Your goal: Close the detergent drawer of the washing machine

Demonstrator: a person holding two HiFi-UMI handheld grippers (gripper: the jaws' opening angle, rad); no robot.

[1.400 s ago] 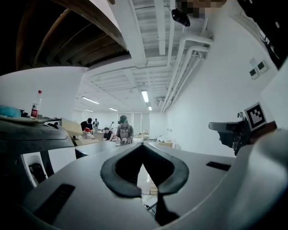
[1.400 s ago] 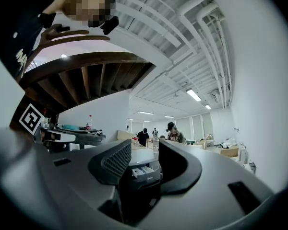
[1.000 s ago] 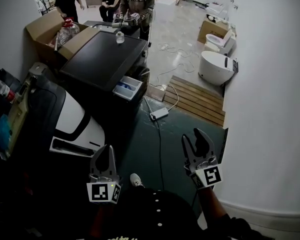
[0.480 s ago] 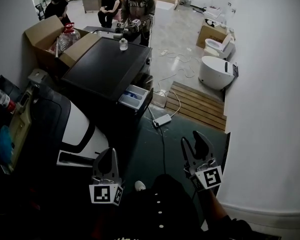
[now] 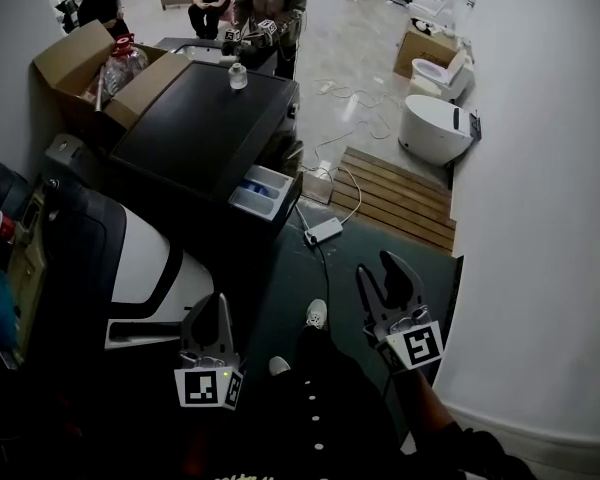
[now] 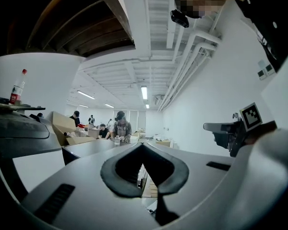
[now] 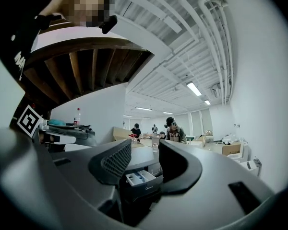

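Dark green floor point(image 5: 352, 253), white wall at right, ppl working at the far end of the room. Black-topped washing machine point(image 5: 205, 118) stands ahead-left. Its white-and-blue detergent drawer point(image 5: 260, 190) is pulled out at the near corner, well apart from both tools. Left gripper point(image 5: 208, 313) is low over the floor, jaws pressed together w/ nothing in them. Right gripper point(image 5: 385, 280) has its jaws spread wide and empty; the drawer shows far off btwn them in the right gripper view. White power strip point(image 5: 322, 231) lies near a slatted wooden pallet point(image 5: 395, 196).
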